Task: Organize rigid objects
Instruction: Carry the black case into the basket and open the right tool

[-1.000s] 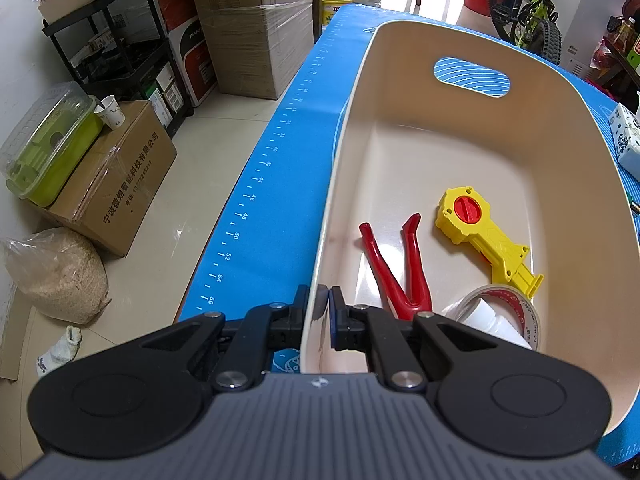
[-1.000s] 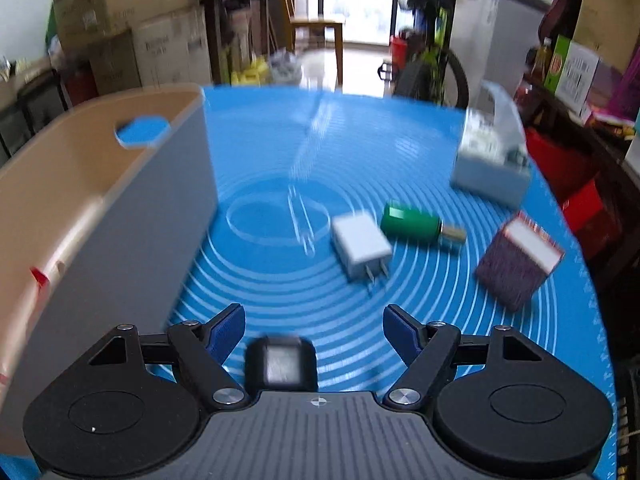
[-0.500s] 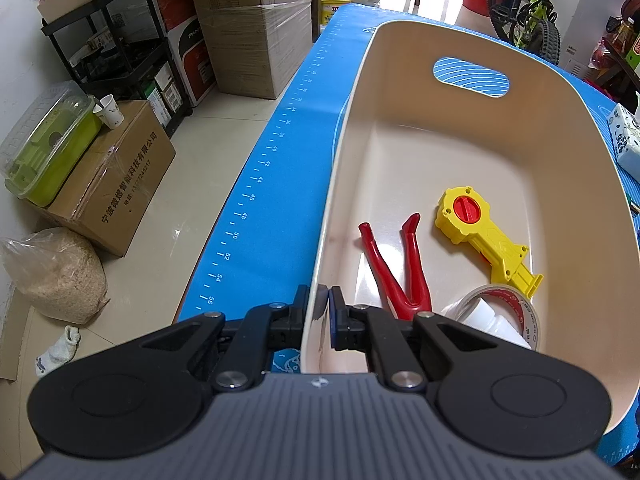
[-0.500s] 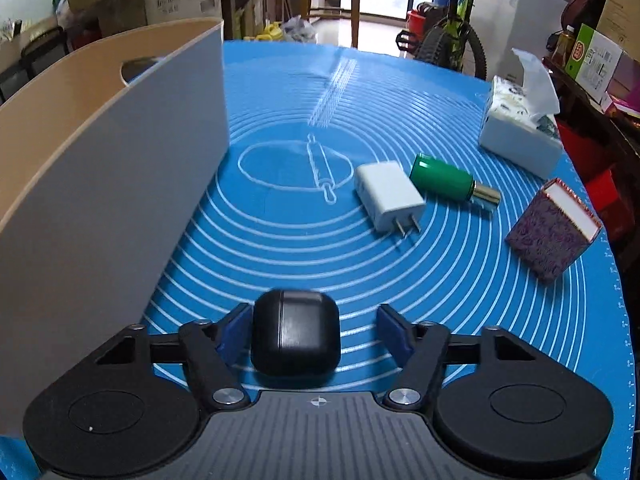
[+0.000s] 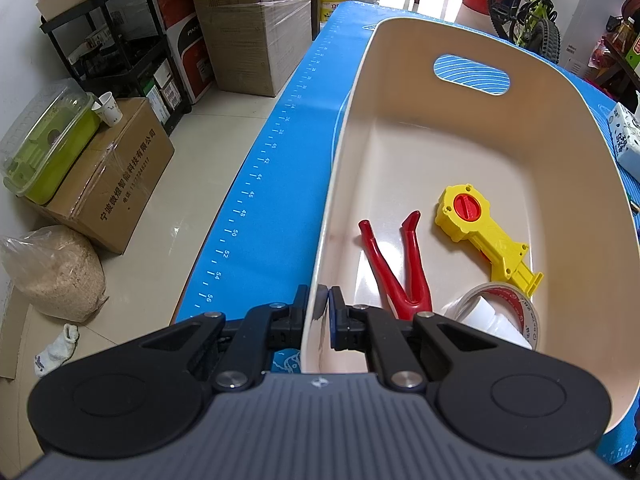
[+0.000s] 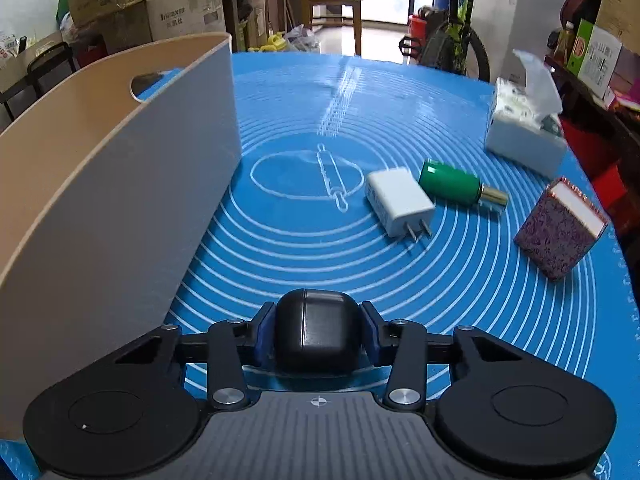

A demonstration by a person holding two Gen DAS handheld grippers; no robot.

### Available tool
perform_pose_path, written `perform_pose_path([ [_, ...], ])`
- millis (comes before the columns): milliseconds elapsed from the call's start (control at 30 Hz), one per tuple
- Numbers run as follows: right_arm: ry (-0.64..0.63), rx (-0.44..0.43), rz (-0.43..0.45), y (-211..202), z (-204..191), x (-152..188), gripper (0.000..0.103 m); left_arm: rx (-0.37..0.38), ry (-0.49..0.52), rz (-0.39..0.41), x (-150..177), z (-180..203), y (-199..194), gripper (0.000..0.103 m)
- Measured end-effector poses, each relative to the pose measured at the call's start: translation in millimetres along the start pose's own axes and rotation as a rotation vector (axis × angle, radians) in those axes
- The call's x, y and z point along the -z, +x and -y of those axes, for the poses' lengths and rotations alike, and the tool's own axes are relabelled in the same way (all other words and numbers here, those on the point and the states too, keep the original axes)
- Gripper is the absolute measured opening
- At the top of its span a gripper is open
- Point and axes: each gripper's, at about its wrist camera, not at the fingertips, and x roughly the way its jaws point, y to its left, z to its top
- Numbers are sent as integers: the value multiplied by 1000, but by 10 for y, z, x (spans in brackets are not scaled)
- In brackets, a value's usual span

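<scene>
With the left gripper (image 5: 319, 312) pinched on the near rim of the bin (image 5: 460, 152), the right gripper (image 6: 316, 334) clamps the black earbud case (image 6: 316, 334) between its pads just above the mat, so the pick-up step looks done and next comes lifting it leftward over the bin wall.

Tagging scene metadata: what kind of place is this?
Probably a lived-in home room doubling as storage: stacked cardboard boxes, a bicycle parked beyond the table, and a wooden chair by a bright doorway.
</scene>
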Motion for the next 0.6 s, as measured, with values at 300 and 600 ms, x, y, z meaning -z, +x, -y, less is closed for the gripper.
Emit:
perform_pose_path([
  [300,20,20,120,-235,1,-104,50,2,-2,0,1,-1,6,11],
  [600,23,-28,332,-768,-187,-291,50,2,-3,-1,-2,0,5,11],
])
